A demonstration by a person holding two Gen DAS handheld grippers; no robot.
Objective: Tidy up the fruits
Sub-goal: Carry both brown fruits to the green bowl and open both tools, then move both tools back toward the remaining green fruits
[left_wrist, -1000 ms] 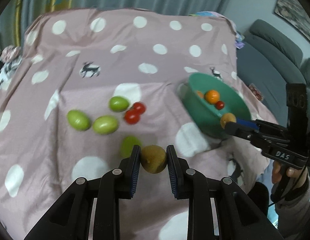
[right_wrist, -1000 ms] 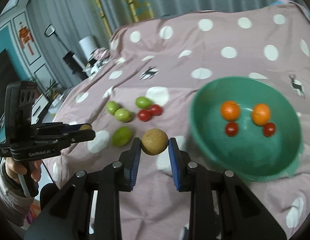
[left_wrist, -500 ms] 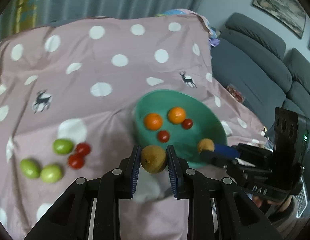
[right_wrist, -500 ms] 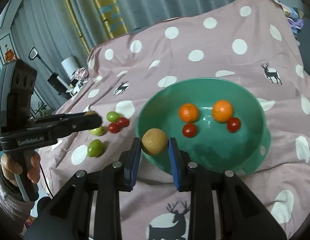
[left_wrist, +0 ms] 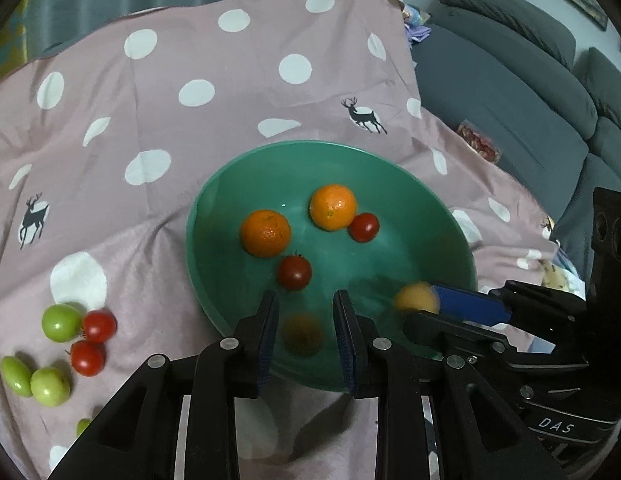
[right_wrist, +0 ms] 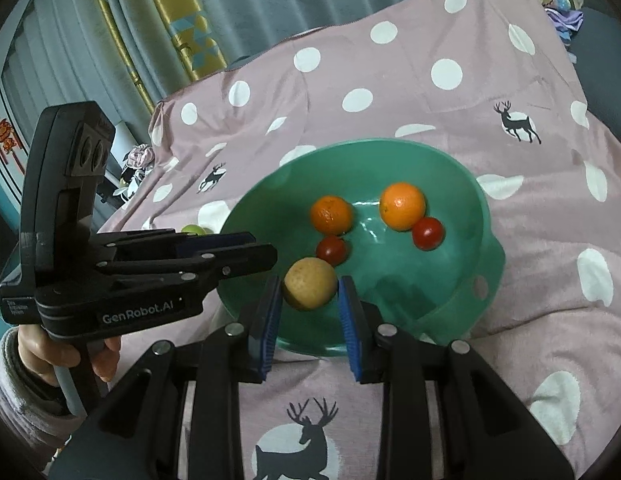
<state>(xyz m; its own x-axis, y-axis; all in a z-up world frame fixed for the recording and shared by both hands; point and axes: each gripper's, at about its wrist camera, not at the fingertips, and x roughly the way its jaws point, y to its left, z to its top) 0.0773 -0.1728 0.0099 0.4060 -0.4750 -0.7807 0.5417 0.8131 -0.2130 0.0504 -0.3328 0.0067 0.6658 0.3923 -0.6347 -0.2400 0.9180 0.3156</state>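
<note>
the left gripper (left_wrist: 306, 340) is hanging over the near edge of the teal round plastic bowl (left_wrist: 410, 240), jaws narrow. a blurred brown round fruit (left_wrist: 302, 334) is showing between its pads, but a strip of bowl is showing beside the fruit, so the pads are not pressing it. the right gripper (right_wrist: 309, 308) is also sitting over the bowl's near edge, pads seeming to touch a tan round fruit (right_wrist: 310, 284); its jaws have just been easing open. its own camera is showing this fruit sharp, while the left camera is giving only a smear. two oranges (left_wrist: 265, 233) and two red tomatoes (left_wrist: 294, 272) are lying in the bowl. only the left camera is showing green fruits (left_wrist: 60, 322) and more tomatoes (left_wrist: 92, 342) left of the bowl on the pink dotted cloth (left_wrist: 170, 140).
</note>
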